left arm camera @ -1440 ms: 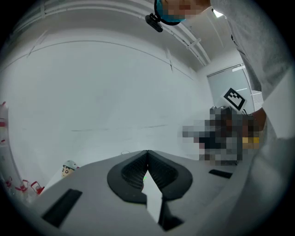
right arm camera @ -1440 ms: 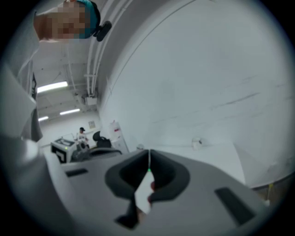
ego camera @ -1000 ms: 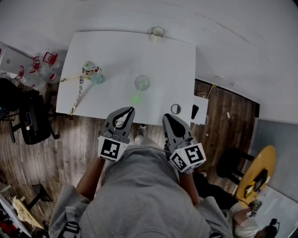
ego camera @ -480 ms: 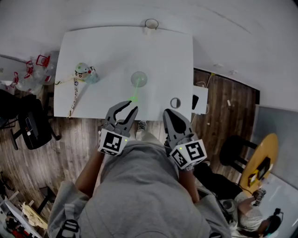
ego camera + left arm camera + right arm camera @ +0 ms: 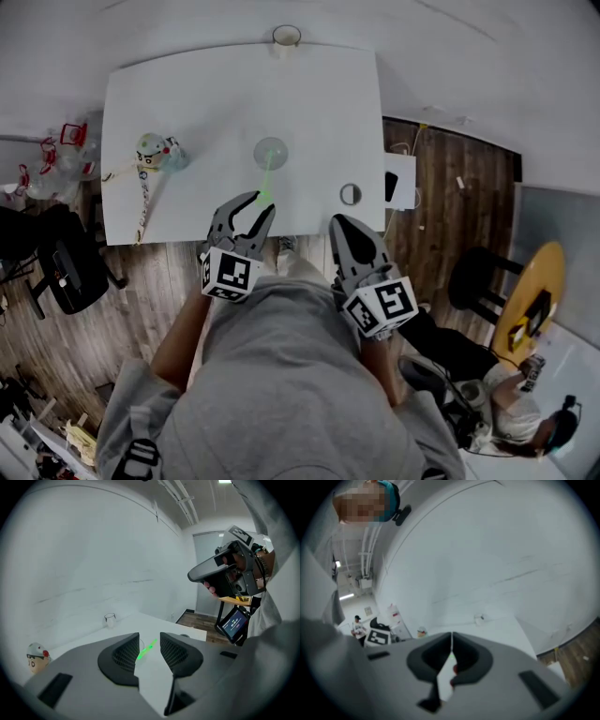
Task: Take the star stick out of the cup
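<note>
Green star stick (image 5: 266, 180) sits slanted in the clear round cup (image 5: 271, 150) near the middle of the white table (image 5: 187, 103). One end is down in the cup. Its long axis runs from there toward you, and the free end leans out over the rim toward the table's near edge. It is too small to tell which end carries the star.

Your left claw (image 5: 262, 201) is spread wide; its jaws have just been opening. The stick's free end lies right at the gap between the tips. In the left gripper view the green stick (image 5: 147, 648) shows in that gap (image 5: 150, 641), and neither jaw presses on it.

Your right claw (image 5: 339, 225) is pressed together, at the table's near edge, to the right of the cup and apart from the stick.

At the far edge stands a small clear glass (image 5: 286, 37); its contents cannot be made out. A small doll figure (image 5: 150, 150) lies toward the table's left side.
</note>
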The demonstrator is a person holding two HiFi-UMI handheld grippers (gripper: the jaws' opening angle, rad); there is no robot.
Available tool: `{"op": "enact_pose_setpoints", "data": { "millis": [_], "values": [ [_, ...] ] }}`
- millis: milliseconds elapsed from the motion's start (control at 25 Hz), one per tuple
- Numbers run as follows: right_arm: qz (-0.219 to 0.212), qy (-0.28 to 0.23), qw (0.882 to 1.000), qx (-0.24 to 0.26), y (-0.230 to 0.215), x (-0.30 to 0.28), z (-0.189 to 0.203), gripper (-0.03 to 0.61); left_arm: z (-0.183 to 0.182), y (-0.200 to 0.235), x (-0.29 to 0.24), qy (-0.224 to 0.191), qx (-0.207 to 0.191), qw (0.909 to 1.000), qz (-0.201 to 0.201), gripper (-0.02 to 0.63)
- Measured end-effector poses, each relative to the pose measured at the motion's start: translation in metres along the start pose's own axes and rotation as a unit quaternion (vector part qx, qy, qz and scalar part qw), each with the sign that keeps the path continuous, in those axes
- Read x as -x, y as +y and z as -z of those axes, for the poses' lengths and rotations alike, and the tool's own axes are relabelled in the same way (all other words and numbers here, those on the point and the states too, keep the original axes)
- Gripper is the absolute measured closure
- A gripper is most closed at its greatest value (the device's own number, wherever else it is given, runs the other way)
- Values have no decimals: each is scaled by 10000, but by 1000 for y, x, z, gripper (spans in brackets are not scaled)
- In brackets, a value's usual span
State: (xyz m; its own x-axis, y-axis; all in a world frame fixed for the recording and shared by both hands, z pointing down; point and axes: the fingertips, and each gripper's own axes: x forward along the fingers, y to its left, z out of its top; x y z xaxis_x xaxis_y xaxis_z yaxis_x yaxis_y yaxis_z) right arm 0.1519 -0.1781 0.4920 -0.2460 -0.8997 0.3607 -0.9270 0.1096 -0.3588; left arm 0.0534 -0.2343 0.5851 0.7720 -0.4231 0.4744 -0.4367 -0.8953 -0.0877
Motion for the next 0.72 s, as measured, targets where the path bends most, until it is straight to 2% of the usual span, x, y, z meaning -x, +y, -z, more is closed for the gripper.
{"op": "enact_pose_setpoints", "data": {
  "millis": [520,720],
  "values": [
    [161,35,9998,-96,-7,-6,2,543,12,2,-21,327,-62,9993,174,450],
    [142,53,9998,-106,-5,-9,2,543,19,3,-22,435,-57,9990,94,483]
  ]
}}
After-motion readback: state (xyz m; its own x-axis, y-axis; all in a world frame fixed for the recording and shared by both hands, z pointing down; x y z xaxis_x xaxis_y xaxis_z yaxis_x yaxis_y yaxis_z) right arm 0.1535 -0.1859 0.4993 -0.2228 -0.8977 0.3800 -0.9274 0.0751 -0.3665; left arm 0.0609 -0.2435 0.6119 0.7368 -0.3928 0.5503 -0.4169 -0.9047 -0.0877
